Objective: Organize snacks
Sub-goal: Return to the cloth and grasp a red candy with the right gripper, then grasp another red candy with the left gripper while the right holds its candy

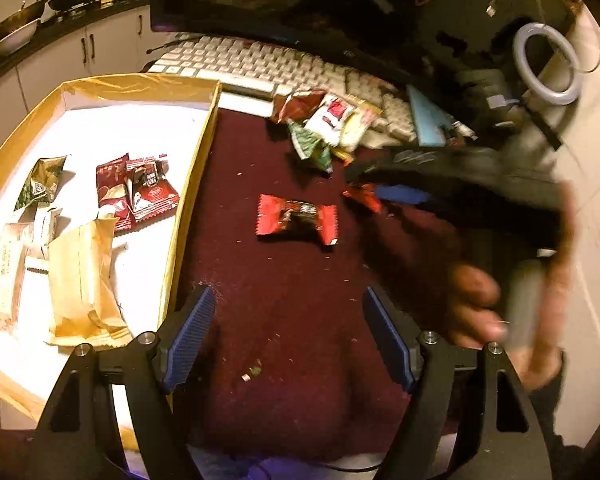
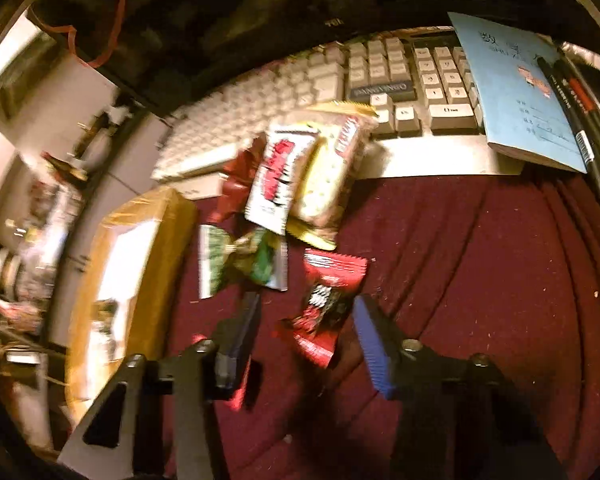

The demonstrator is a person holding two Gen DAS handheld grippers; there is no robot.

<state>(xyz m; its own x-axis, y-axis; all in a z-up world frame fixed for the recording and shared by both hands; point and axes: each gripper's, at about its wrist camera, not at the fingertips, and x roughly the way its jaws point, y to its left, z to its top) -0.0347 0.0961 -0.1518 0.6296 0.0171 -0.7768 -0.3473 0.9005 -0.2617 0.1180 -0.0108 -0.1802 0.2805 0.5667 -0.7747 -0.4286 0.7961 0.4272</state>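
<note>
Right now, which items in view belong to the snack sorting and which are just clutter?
Job:
- red twist-end candy wrapper alone on the maroon cloth
- pile of mixed snack packets by the keyboard
- yellow-rimmed white box already holding packets

Clutter:
- beige keyboard
- light blue notebook
- black marker pens
- white ring light
</note>
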